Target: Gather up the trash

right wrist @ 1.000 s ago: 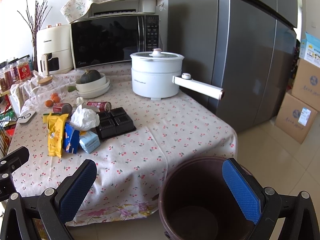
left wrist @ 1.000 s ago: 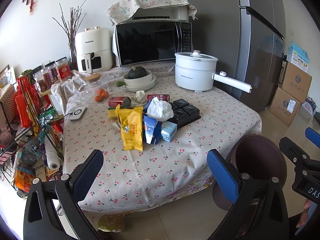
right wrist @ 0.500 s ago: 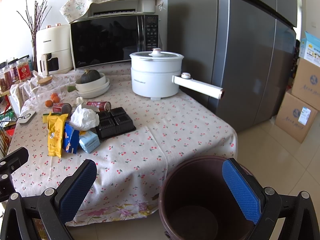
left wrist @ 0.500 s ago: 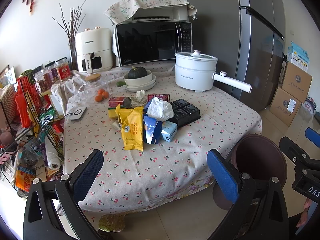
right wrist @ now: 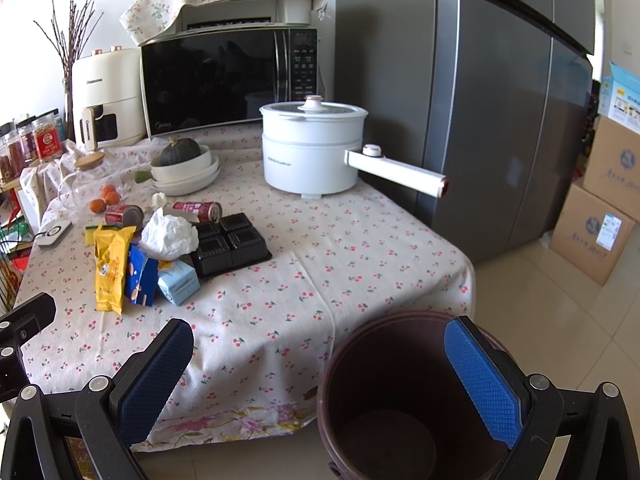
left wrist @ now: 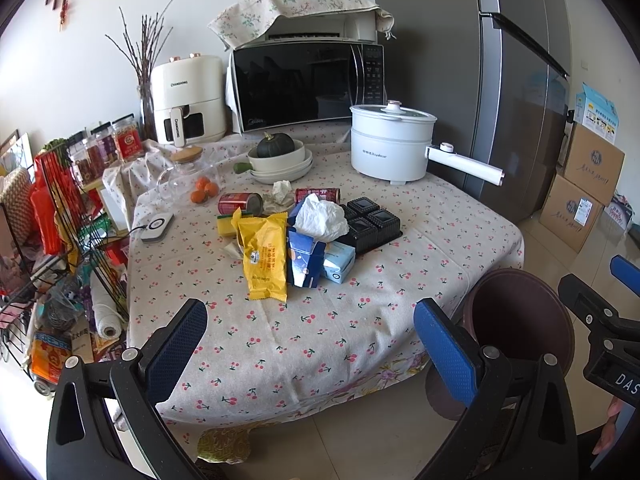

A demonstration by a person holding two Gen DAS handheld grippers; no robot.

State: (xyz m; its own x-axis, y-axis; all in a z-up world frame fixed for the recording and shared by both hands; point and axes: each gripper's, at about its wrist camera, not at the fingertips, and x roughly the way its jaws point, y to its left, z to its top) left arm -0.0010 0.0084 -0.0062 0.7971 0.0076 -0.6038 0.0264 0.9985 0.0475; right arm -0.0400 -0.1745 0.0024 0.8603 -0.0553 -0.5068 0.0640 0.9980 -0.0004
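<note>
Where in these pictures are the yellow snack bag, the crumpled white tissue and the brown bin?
yellow snack bag (left wrist: 265,258), left wrist view, middle of its front.
crumpled white tissue (right wrist: 170,235), right wrist view, centre of the wad.
brown bin (right wrist: 384,364), right wrist view, inner wall.

Sunlit white wall (left wrist: 72,64), tall grey fridge (right wrist: 500,100), beige tiled floor (right wrist: 552,300).

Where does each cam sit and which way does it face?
Left wrist: on the left gripper, facing the table's trash pile; own open fingers, right gripper at right edge.
Right wrist: on the right gripper, above the brown bin; own open fingers.
Shared: pile, bin, white pot.
</note>
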